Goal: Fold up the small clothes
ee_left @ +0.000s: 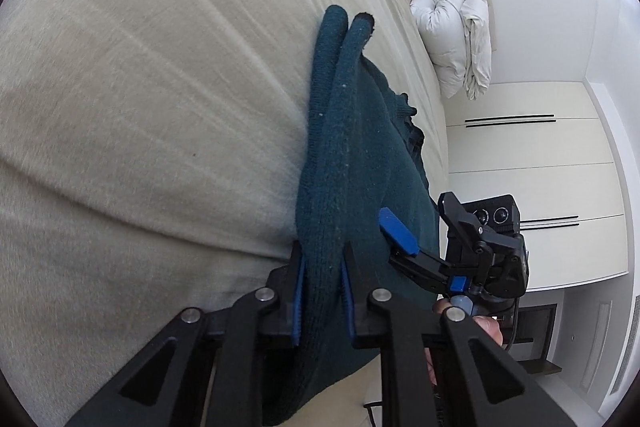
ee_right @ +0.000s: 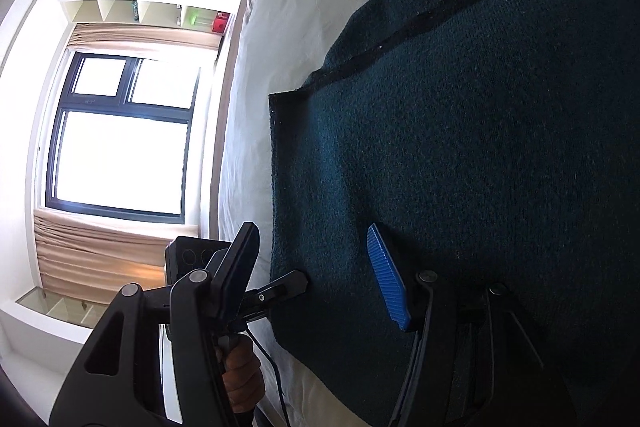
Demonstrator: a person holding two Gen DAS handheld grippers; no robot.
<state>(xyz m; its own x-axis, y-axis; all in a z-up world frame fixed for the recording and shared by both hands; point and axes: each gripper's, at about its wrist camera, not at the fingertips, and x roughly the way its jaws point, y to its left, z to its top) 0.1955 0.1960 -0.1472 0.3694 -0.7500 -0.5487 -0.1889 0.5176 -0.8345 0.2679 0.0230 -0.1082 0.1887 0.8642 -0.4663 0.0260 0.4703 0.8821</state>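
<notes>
The left gripper [ee_left: 322, 291] has its jaws clamped on the sweater [ee_left: 360, 155] edge; the right gripper [ee_right: 316, 291] gapes unclamped. A one-sided pull could drag the fold crooked across the bed [ee_left: 140, 107].

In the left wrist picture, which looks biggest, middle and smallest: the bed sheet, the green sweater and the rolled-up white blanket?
1. Bed sheet, filling most of the view.
2. Green sweater, which lies close to the camera, so it may look bigger than it is.
3. Rolled-up white blanket, far away, so it may look smaller.
</notes>
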